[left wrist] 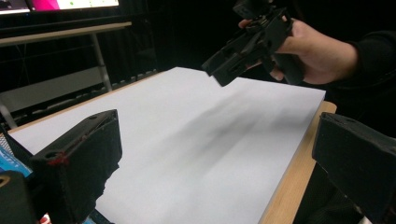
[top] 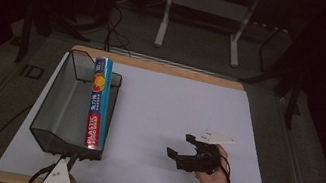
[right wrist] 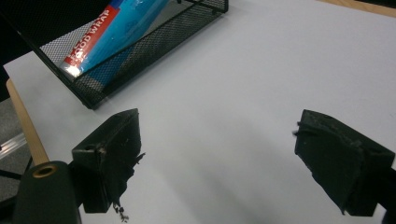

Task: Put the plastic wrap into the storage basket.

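Roll of plastic food wrap (top: 98, 103) lies in a black mesh basket (top: 55, 103) at the left of the table (top: 171, 118), resting lengthwise along the basket's right wall, one end toward the far edge and the other toward the near edge. The basket sits on a white sheet that covers most of the wooden table top.

Right gripper (top: 180, 146) is held in a hand (top: 214, 179) at the near right of the table, above the bare sheet, well apart from the basket. Its fingers (right wrist: 112, 154) stand wide with nothing between them, pointing toward the basket. In the right gripper view the near corner of the basket and the red end of the roll lie beyond the fingers, with open white sheet between.

Left gripper (top: 59, 180) sits at the near edge of the table, just beside the basket's near wall. Its fingers (left wrist: 88, 158) also stand wide and hold nothing.

Metal stand legs and trailing cables lie on the floor beyond the table.
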Motion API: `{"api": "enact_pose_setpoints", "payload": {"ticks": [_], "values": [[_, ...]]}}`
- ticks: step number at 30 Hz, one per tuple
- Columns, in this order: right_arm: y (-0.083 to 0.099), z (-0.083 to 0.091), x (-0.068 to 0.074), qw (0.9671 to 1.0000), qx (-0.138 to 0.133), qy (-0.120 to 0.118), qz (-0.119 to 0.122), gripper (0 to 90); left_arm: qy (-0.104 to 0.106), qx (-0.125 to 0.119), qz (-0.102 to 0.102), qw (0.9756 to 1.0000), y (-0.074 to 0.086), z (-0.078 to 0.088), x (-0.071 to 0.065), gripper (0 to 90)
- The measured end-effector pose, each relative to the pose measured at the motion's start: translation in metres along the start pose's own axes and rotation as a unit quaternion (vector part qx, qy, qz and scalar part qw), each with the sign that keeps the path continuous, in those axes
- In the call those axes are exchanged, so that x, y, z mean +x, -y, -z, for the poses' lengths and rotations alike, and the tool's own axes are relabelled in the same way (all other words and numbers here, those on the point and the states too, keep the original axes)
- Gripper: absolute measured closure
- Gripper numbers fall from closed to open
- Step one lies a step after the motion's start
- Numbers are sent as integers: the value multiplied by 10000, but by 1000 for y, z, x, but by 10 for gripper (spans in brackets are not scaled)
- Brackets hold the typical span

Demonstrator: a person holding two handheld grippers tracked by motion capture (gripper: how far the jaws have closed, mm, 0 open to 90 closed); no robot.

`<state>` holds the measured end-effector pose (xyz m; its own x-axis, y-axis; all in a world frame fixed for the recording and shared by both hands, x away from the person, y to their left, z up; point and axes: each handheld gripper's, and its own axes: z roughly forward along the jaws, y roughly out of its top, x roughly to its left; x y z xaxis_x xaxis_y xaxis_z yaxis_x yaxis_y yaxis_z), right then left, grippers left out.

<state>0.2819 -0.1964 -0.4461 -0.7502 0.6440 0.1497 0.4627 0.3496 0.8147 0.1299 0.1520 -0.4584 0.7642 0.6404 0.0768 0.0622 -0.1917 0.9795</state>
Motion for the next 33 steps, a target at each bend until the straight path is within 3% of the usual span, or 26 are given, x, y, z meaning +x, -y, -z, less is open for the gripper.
{"api": "enact_pose_setpoints", "payload": {"ticks": [12, 16, 33], "values": [[19, 23, -8, 9999, -38, 120, -79, 142, 11, -6, -6, 10000, 0, 1, 0, 24], [26, 27, -8, 9998, 6, 194, -5, 142, 15, -5, -14, 10000, 0, 0, -1, 24], [35, 24, -13, 9994, -43, 326, 139, 142, 26, -1, -18, 10000, -1, 1, 0, 24]]}}
